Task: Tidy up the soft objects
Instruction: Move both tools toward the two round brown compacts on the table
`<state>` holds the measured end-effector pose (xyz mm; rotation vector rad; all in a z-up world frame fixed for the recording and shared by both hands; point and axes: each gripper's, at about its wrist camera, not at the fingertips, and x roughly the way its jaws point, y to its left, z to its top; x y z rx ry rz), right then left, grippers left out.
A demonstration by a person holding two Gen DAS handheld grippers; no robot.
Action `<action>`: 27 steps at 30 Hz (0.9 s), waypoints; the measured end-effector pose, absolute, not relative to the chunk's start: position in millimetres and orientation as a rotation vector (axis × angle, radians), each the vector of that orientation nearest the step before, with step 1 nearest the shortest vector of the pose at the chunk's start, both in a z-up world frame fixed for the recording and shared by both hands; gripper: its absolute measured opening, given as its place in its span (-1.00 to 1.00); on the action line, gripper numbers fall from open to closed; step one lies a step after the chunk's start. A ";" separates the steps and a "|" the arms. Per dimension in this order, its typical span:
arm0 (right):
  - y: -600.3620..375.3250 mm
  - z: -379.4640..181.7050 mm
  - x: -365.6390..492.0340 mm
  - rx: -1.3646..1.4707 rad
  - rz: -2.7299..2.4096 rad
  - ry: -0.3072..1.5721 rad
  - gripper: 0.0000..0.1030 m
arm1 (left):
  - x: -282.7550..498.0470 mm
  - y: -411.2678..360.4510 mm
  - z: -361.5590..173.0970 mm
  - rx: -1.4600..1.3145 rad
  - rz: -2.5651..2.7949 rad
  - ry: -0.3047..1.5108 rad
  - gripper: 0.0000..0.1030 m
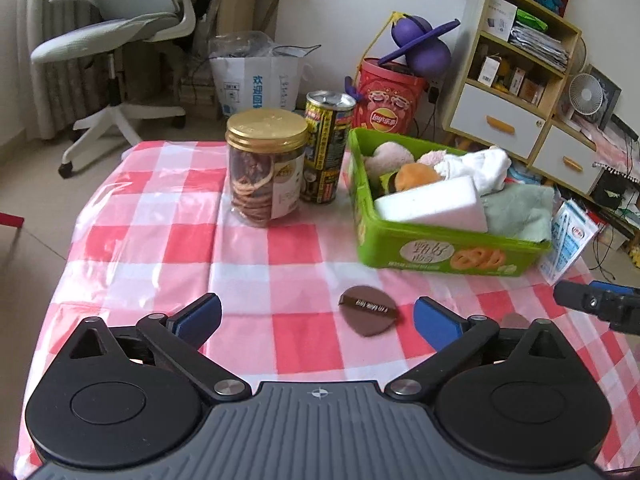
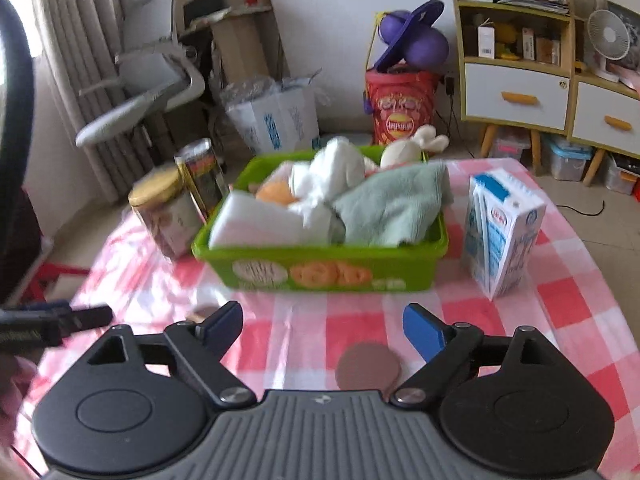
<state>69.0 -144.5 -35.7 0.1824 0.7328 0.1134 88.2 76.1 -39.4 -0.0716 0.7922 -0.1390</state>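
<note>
A green plastic box (image 1: pixel 440 252) (image 2: pixel 320 272) on the red-checked tablecloth holds a white sponge (image 1: pixel 432 204), a green cloth (image 1: pixel 516 208) (image 2: pixel 392 208), a white cloth (image 1: pixel 476 168) and plush toys (image 1: pixel 412 174). A brown makeup puff (image 1: pixel 368 312) lies on the cloth between my left gripper's fingers (image 1: pixel 318 320), nearer the right one; the gripper is open and empty. A second brown puff (image 2: pixel 368 366) lies just below my right gripper (image 2: pixel 324 330), also open and empty. The right gripper's tip shows in the left wrist view (image 1: pixel 596 304).
A gold-lidded jar (image 1: pixel 264 168) and a tall can (image 1: pixel 326 148) stand left of the box. A milk carton (image 2: pixel 502 232) stands right of it. Beyond the table are an office chair (image 1: pixel 116 36), a paper bag, a red bucket (image 1: pixel 386 96) and a shelf unit (image 1: pixel 516 72).
</note>
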 end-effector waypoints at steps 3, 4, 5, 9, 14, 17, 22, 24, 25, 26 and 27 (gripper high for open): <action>-141.0 -48.6 64.9 0.145 0.110 0.755 0.27 | 84.4 78.7 -48.5 -0.041 -0.135 0.804 0.90; -141.4 -53.3 63.8 0.144 0.107 0.763 0.27 | 84.1 81.0 -52.0 -0.037 -0.133 0.811 0.90; -142.3 -58.9 62.9 0.147 0.105 0.774 0.27 | 83.7 82.7 -55.1 -0.034 -0.131 0.815 0.90; -142.4 -75.1 59.4 0.114 0.105 0.813 0.27 | 83.6 88.2 -65.9 -0.025 -0.119 0.831 0.90; -142.7 -85.7 52.3 0.079 0.106 0.824 0.27 | 80.6 88.1 -79.0 -0.005 -0.127 0.840 0.90; -143.0 -90.8 50.1 0.084 0.103 0.827 0.34 | 78.3 86.5 -89.0 0.007 -0.132 0.849 0.90; -139.4 -103.0 47.7 0.032 0.114 0.828 0.35 | 76.6 80.1 -109.0 0.047 -0.151 0.871 0.90; -138.2 -109.5 46.5 0.007 0.123 0.832 0.35 | 76.6 76.1 -115.3 0.071 -0.164 0.867 0.90; -137.5 -112.4 46.1 -0.003 0.126 0.836 0.35 | 76.8 74.0 -118.1 0.082 -0.169 0.865 0.90; -137.1 -115.5 45.8 -0.013 0.133 0.839 0.35 | 77.3 71.8 -121.2 0.092 -0.174 0.866 0.90; -136.8 -117.8 45.9 -0.020 0.139 0.841 0.35 | 78.2 69.9 -123.8 0.100 -0.178 0.866 0.90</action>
